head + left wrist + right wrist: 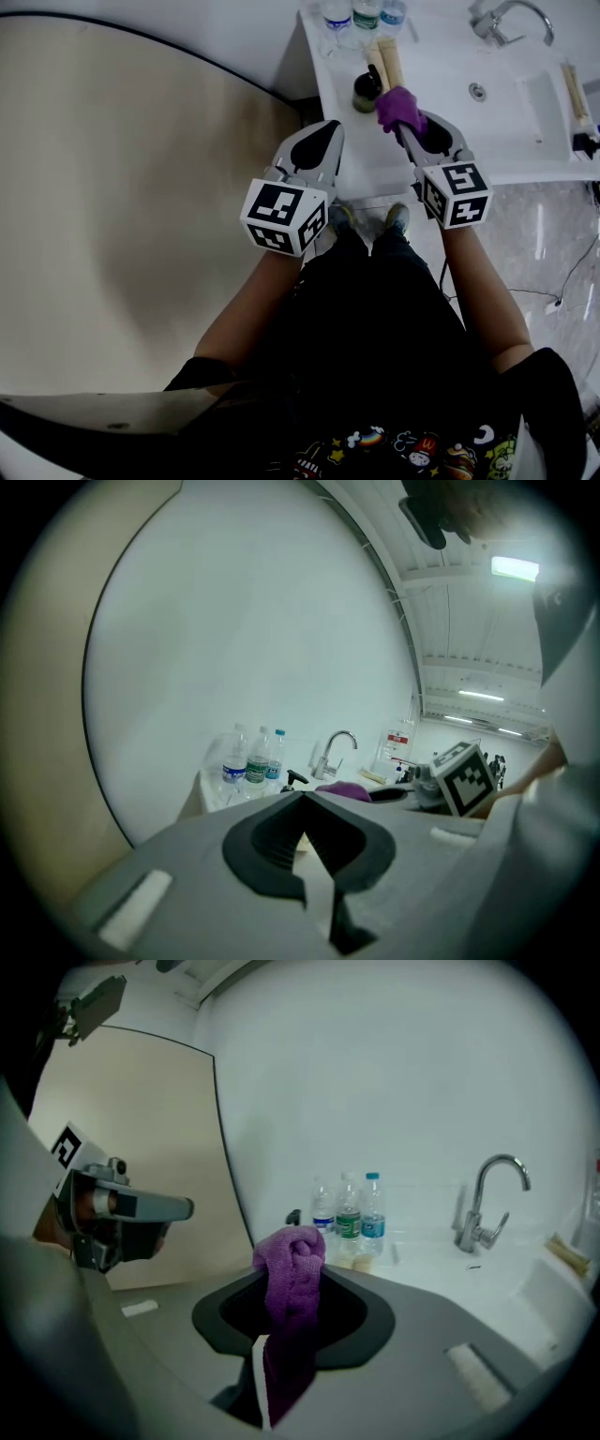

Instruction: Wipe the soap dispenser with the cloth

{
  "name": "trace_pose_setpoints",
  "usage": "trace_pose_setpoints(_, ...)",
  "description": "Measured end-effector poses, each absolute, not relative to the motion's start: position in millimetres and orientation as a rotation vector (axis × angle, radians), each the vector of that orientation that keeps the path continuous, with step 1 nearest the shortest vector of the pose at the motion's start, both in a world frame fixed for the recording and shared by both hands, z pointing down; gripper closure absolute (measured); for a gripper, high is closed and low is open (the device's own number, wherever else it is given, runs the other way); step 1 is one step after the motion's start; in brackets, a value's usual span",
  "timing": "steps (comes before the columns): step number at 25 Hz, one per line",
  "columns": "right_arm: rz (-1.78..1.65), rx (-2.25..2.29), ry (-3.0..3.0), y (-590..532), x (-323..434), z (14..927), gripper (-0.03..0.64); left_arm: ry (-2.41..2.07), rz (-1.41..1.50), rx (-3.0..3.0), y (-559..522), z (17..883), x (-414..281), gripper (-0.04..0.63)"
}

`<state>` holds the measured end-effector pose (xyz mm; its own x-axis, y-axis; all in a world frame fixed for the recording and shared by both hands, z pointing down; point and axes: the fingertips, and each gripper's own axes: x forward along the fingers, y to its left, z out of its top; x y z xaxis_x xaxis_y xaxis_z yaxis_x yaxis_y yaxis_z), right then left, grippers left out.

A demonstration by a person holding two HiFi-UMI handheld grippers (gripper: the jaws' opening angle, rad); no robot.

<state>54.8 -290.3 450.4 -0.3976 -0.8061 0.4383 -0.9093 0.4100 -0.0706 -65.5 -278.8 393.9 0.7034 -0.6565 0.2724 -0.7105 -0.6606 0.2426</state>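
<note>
- A bunched purple cloth (292,1269) is pinched in the right gripper (403,127).
- The dark-green, black-pumped soap dispenser (365,91) is seen upright on the white counter (349,155), just beside the cloth.
- The left gripper (328,131) is pressed together, empty.

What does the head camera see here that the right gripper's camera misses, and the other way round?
Only the head view shows the person's shoes, the marker cube on the right gripper and the soap dispenser's green body. Only the right gripper view shows the purple cloth pinched between its fingers and the left gripper from the side. Both show the cloth, the water bottles and the faucet.
</note>
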Motion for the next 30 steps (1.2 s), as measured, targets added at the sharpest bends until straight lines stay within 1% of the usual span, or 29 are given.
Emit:
trace_pose_setpoints(4, 0.520, 1.529, -2.437, -292, -3, 454, 0.479, -1.070, 0.267, 2.584, -279, 401, -83, 0.595)
trace_pose_setpoints(7, 0.569, 1.611, -2.455, -311, -23, 449, 0.479, -1.071, 0.303, 2.580, -278, 406, -97, 0.595)
trace_pose_setpoints(13, 0.700, 1.689, -2.357, -329, -28, 482, 0.479, -1.065, 0.356, 2.563, -276, 417, -114, 0.595)
trace_pose_setpoints(25, 0.598, 1.629, -2.248, -331, -34, 526, 0.479, -1.014, 0.339, 2.586, -290, 430, -106, 0.595)
trace_pose_setpoints(30, 0.530, 1.635, -2.233, -331, -33, 523, 0.479, -1.007, 0.339, 2.586, -297, 435, -100, 0.595)
